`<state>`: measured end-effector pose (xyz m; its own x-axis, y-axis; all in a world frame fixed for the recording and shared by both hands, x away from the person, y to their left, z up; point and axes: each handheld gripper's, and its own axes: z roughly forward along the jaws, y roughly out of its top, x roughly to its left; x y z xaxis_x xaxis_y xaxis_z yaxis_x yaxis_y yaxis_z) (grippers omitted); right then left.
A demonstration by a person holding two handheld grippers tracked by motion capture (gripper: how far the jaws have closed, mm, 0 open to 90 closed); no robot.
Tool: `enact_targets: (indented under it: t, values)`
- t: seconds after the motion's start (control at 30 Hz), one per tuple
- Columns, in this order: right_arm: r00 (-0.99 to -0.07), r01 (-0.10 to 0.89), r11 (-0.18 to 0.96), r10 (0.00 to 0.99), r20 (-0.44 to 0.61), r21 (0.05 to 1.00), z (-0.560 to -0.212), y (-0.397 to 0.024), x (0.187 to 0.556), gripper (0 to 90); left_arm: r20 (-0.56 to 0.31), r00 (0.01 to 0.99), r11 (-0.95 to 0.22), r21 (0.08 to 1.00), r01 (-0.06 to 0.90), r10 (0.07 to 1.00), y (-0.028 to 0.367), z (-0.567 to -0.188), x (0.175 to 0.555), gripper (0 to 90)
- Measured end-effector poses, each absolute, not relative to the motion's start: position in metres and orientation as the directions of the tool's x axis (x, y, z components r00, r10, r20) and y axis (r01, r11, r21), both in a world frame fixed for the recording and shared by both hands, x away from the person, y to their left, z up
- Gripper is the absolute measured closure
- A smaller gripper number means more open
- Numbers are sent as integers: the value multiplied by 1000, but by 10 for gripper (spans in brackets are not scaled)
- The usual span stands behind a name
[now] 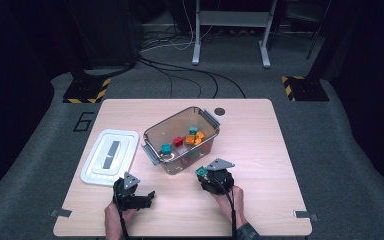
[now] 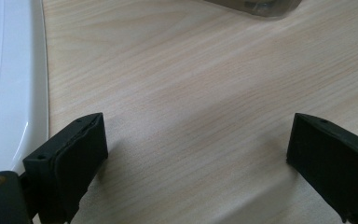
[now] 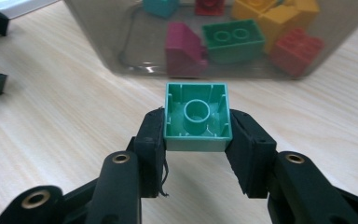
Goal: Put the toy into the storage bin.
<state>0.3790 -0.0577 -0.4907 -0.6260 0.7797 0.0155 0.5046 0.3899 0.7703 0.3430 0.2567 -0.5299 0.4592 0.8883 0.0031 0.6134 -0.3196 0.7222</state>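
Nearest the lens in the right gripper view, the right gripper (image 3: pixel 196 135) pinches a green toy brick (image 3: pixel 196 116) between its two black pads, one pad pressed on each side wall, with the brick turned so that its hollow underside and central tube face the camera. From the high view the same brick (image 1: pixel 202 171) sits at the tip of the right gripper (image 1: pixel 206 175), just in front of the near long wall of the clear plastic bin (image 1: pixel 152 135), outside it and close to its near right corner; whether the brick hangs above the wooden table (image 1: pixel 260 150) or rests on it I cannot tell. Inside the bin lie more bricks: a magenta sloped brick (image 3: pixel 184 49) and a green two-stud brick (image 3: pixel 233 39) against the near wall, a red brick (image 3: pixel 296 49) to their right, orange bricks (image 3: pixel 272 18) behind those, and a teal brick (image 1: pixel 166 148) toward the bin's left end. Left of the bin, well apart from the held brick, the white lid (image 1: pixel 110 156) lies flat on the table. Near the bin's left near corner, beside the lid's near edge, the left gripper (image 1: pixel 142 197) rests low with its jaws spread wide and nothing between them but bare wood, as the left gripper view shows with the lid's edge (image 2: pixel 9 84) just to its left.
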Motion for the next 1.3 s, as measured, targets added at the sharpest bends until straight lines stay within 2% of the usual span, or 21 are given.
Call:
enact_targets:
  t: [0.43, 0.7, 1.3]
  values:
    - [-570, 500, 360, 821, -13, 788, -477, -82, 393, 582, 5, 459, -321, 722, 613, 888, 257, -530, 343, 46]
    - [-534, 487, 334, 845, -28, 807, -457, -97, 403, 582, 3, 460, -321, 722, 613, 888, 257, -530, 343, 46]
    - [-544, 410, 309, 838, -42, 858, -405, -103, 421, 582, 1, 459, -318, 723, 613, 888, 257, -530, 343, 46]
